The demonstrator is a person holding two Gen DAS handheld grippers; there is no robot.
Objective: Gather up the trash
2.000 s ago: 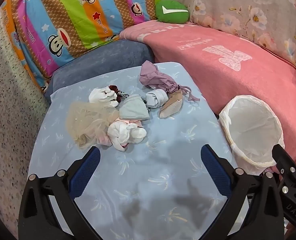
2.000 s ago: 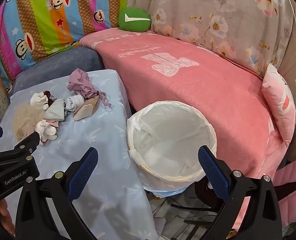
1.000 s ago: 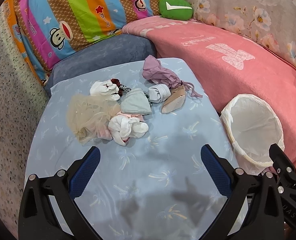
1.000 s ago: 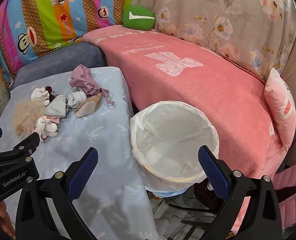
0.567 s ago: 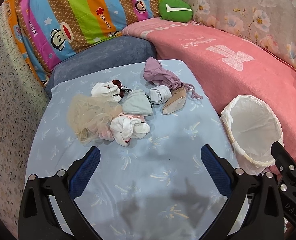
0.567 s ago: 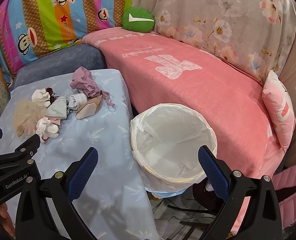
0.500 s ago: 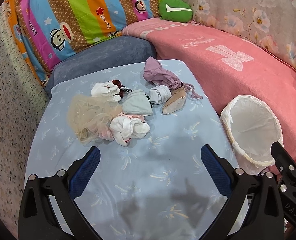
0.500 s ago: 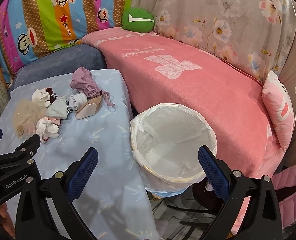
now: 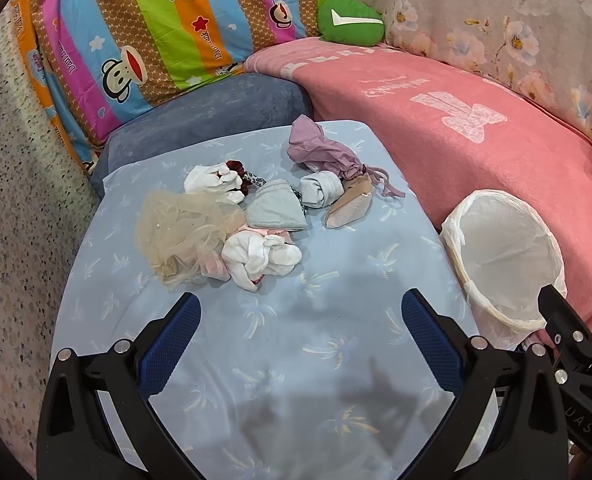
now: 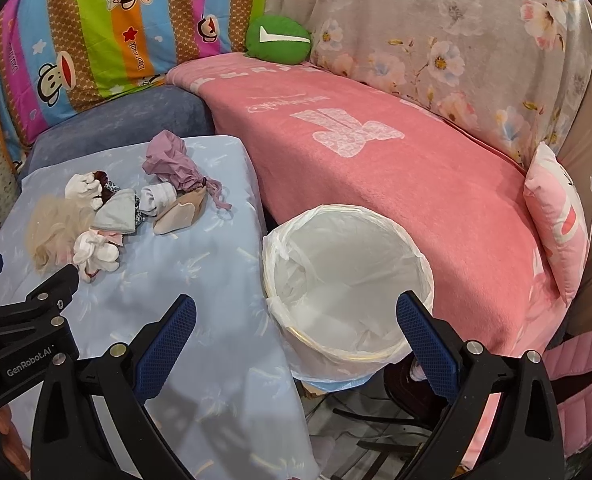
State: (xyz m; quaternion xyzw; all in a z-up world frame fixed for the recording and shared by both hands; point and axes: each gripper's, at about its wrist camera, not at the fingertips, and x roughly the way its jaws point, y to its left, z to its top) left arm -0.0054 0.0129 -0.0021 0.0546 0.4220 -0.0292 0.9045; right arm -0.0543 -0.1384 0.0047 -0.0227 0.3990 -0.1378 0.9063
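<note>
The trash pile (image 9: pixel 252 216) sits heaped mid-tabletop (image 9: pixel 296 340) at my twelve o'clock — the lined bin (image 10: pixel 348 280) waits at three, beside the edge for easy drops. My left tongs (image 9: pixel 298 320) and right tongs (image 10: pixel 296 320) both hang spread, empty.

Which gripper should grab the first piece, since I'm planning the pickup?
Probably the left gripper: open, it faces the pile on the table. The right gripper, also open, points at the bin.
</note>
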